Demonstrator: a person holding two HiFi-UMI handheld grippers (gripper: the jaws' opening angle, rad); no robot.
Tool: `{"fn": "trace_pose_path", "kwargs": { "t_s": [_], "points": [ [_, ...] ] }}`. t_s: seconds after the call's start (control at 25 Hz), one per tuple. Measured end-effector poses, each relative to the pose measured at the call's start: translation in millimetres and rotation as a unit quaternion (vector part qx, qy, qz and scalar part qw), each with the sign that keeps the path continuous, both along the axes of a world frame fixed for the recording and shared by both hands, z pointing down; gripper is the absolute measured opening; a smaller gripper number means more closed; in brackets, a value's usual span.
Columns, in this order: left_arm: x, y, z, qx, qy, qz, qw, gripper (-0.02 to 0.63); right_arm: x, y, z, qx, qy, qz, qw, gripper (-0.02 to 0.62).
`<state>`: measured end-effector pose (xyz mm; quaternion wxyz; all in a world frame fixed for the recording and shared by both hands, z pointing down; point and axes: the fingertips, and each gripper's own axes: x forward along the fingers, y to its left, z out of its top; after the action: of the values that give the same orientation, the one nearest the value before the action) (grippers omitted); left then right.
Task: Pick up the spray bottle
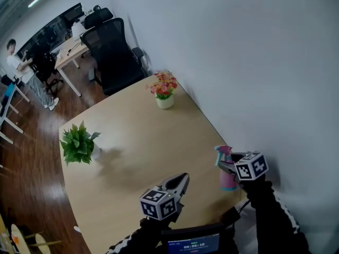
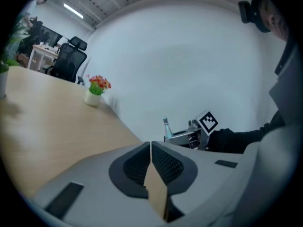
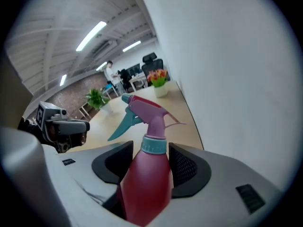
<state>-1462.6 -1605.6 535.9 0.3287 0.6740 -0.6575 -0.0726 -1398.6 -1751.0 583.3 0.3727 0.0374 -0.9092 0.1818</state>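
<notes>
The spray bottle [image 3: 147,176] is pink-red with a teal collar and trigger, and it stands upright between the pads of my right gripper [image 3: 149,156], which press on its body from both sides. In the head view the spray bottle [image 1: 228,178] hangs above the table's right edge by the white wall, held by the right gripper [image 1: 226,166]. My left gripper [image 1: 183,181] hovers to the left of it over the table, apart from the bottle. Its pads meet with nothing between them in the left gripper view [image 2: 150,149], where the bottle's nozzle [image 2: 166,125] shows beyond.
A wooden table [image 1: 137,136] carries a green potted plant [image 1: 78,144] at the left and a small pot of red flowers [image 1: 164,91] at the far edge. A white wall runs along the right. A black office chair [image 1: 114,52] stands behind the table.
</notes>
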Motion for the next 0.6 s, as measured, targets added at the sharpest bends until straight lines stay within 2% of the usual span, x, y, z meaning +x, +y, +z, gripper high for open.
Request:
{"fn": "trace_pose_path", "kwargs": {
  "t_s": [0.12, 0.24, 0.4, 0.6],
  "points": [
    [-2, 14, -31, 0.036, -0.038, -0.01, 0.9986, 0.008, 7, 10, -58, 0.033, -0.092, 0.024, 0.995, 0.218],
    [0, 27, -61, 0.062, -0.073, -0.006, 0.9953, 0.008, 20, 27, -109, 0.072, -0.169, 0.037, 0.982, 0.218],
    [13, 48, -109, 0.11, -0.113, -0.002, 0.9875, 0.003, 51, 54, -172, 0.118, -0.258, 0.051, 0.957, 0.218],
    [33, 72, -159, 0.154, -0.159, -0.002, 0.9753, 0.0, 95, 75, -233, 0.171, -0.335, 0.081, 0.923, 0.218]
  ]
}}
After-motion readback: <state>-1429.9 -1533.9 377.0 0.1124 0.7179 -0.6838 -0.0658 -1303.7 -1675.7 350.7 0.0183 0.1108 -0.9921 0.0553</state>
